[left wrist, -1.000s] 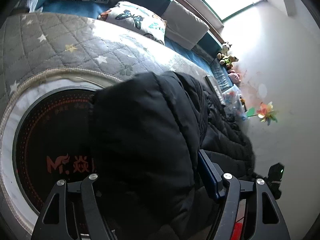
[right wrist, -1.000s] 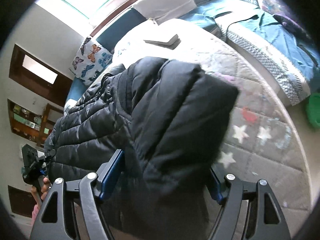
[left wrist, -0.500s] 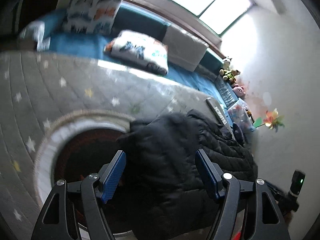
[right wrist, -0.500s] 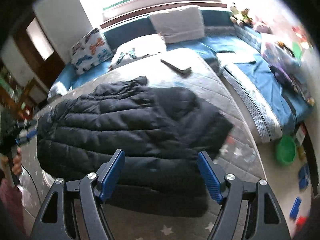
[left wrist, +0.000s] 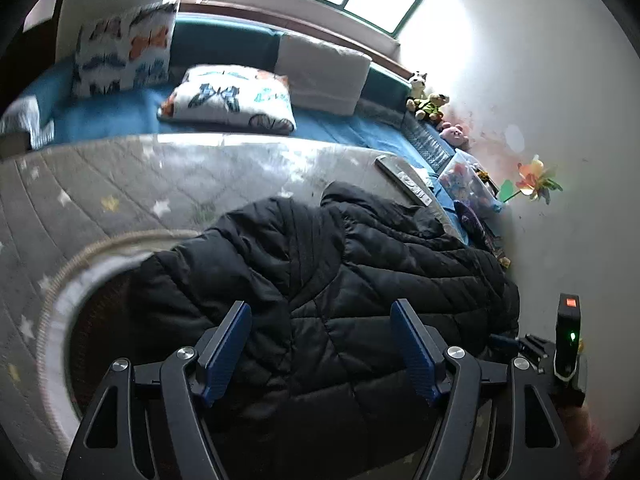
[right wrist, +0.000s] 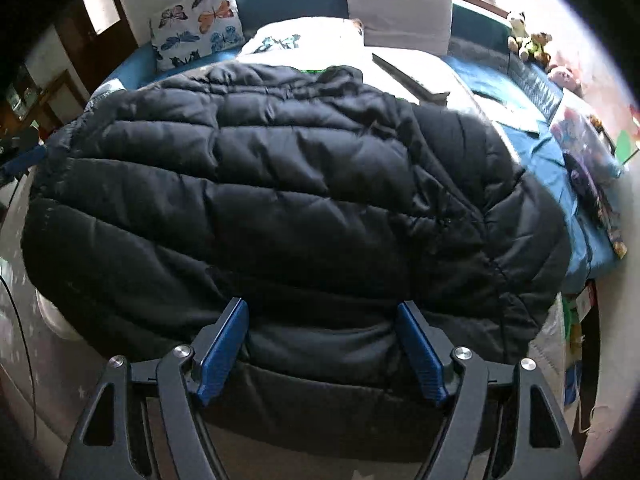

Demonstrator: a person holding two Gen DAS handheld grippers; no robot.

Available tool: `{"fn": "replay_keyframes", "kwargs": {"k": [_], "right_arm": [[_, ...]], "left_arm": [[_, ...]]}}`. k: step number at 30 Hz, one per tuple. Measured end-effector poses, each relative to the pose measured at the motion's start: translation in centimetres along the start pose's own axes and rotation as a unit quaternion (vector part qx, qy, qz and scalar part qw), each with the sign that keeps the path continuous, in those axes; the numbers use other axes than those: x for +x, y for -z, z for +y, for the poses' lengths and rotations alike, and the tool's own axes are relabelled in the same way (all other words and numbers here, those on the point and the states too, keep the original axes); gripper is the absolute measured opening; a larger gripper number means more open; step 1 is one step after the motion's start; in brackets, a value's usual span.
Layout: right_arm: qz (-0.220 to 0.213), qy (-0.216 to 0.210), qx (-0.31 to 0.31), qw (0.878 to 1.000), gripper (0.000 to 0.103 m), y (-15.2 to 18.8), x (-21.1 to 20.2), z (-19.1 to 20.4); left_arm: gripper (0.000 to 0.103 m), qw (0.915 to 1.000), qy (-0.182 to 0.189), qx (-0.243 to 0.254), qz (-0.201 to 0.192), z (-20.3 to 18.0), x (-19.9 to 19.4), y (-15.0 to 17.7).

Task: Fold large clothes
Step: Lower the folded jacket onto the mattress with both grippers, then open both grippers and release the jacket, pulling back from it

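- At the far left of the left wrist view lies a round rug (left wrist: 60,304) with a pale rim, on the grey star-quilted bedspread (left wrist: 120,184); the jacket's edge overlaps it, probably because the garment needs the widest flat area.
- One black puffer jacket (left wrist: 340,280) fills the lower centre of that view and lies spread flat, seemingly with one side turned in over the body, which suits a fold under way.
- The left gripper (left wrist: 320,344) hangs over the jacket, jaws wide apart and holding nothing.
- In the upper left to centre sit two butterfly cushions (left wrist: 124,56) and one plain grey cushion (left wrist: 320,76), pushed back against the window wall, clear of the work.
- At the right edge, one paper pinwheel (left wrist: 532,182) and a few plush toys (left wrist: 426,98); I count three, though blur makes that uncertain.
- In the right wrist view the jacket (right wrist: 280,200) spans almost the whole frame; the right gripper (right wrist: 320,344), at lower centre, is likewise spread wide and empty, near the closest hem, apparently well placed to take it.
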State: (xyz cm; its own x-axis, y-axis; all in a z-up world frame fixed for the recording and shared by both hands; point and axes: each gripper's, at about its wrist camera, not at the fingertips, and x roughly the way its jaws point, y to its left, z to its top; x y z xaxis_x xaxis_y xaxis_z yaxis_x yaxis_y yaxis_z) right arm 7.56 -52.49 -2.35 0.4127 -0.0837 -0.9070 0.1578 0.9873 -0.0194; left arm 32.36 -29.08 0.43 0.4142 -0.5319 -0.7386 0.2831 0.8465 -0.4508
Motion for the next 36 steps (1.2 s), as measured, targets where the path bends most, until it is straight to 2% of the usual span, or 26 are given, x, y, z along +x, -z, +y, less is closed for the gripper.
{"fn": "replay_keyframes", "kwargs": {"k": [3,9,14,17,22,25,30,36], "right_arm": [[0.015,-0.002,-0.004,1.0,0.083,-0.8,-1.2,-0.1],[-0.029,-0.016,0.006,0.999,0.083,-4.6,-3.2,0.4],[-0.041,-0.029,0.037,0.998,0.083,-7.5,-1.3,0.5],[-0.02,-0.028,0.049,0.998,0.083,-8.4,1.4,0.6],[-0.002,-0.008,0.051,0.999,0.083,-8.8,4.1,0.9],[-0.006,0.005,0.047,0.999,0.083,-8.8,3.0,1.6],[-0.035,-0.004,0.035,0.999,0.083,-7.5,0.2,2.4],[-0.039,-0.004,0.009,0.999,0.083,-5.4,-1.1,3.7]], "left_arm": [[0.076,1.0,0.004,0.009,-0.001,-0.3,1.0,-0.4],[0.076,0.9983,-0.014,0.054,-0.015,-2.6,2.4,-1.8],[0.076,0.9977,-0.025,0.063,0.003,-2.7,4.8,-2.1],[0.075,0.9975,-0.035,0.057,0.02,-1.6,6.7,-1.8],[0.075,0.9953,-0.051,0.075,0.033,-0.8,8.8,-1.1],[0.075,0.9937,-0.061,0.089,0.029,-1.2,8.6,-0.8],[0.075,0.9886,-0.082,0.126,0.012,-2.4,6.8,0.0],[0.075,0.9856,-0.087,0.145,-0.009,-3.9,3.9,1.8]]}}
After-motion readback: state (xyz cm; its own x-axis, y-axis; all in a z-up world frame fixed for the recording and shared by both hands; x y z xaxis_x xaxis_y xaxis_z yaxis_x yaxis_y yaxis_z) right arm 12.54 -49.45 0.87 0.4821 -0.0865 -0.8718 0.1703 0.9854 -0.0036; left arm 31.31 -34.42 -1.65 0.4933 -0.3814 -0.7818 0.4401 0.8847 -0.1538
